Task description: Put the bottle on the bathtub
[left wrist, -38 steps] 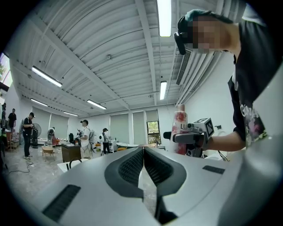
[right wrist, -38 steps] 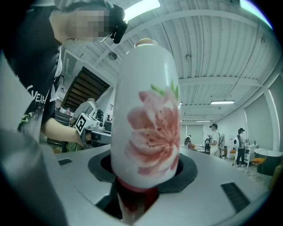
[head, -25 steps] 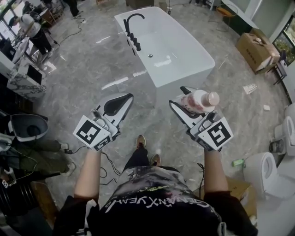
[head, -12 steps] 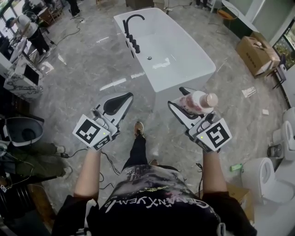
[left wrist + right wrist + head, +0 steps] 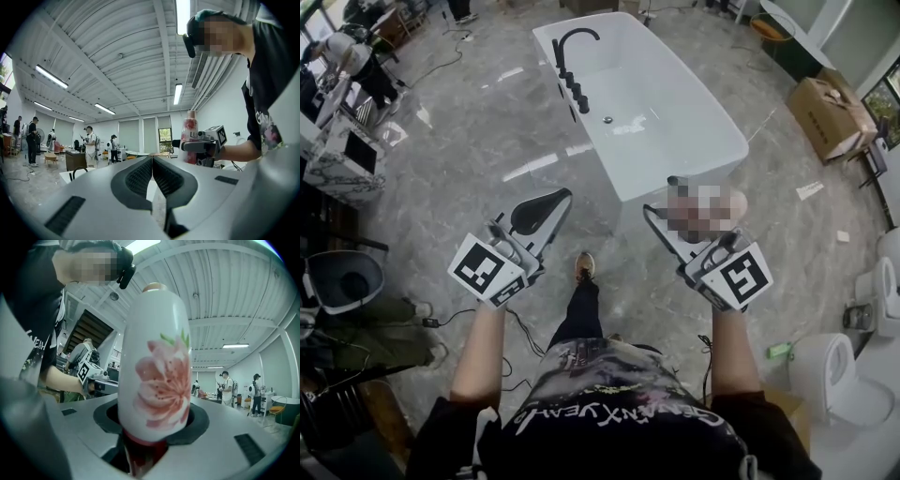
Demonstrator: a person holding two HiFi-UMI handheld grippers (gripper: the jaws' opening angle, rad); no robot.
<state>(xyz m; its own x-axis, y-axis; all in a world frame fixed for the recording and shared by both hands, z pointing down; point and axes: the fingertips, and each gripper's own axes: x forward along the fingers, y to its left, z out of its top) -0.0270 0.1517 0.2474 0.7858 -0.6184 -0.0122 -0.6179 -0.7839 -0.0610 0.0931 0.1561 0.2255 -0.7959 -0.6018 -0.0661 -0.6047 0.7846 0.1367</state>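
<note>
Two grippers point level over the grey floor [image 5: 478,131], on the near side of the white bathtub [image 5: 670,141]. The right gripper [image 5: 666,199] has its jaws clamped on the lower body of the bottle [image 5: 154,366], white with a pink flower print. The bottle stands upright, its long axis vertical and its cap on top, apart from the bathtub and just near of its near right corner. The left gripper [image 5: 560,201] has its jaws pressed together with nothing between them. A black tap [image 5: 572,42] sits on the bathtub's far left rim.
</note>
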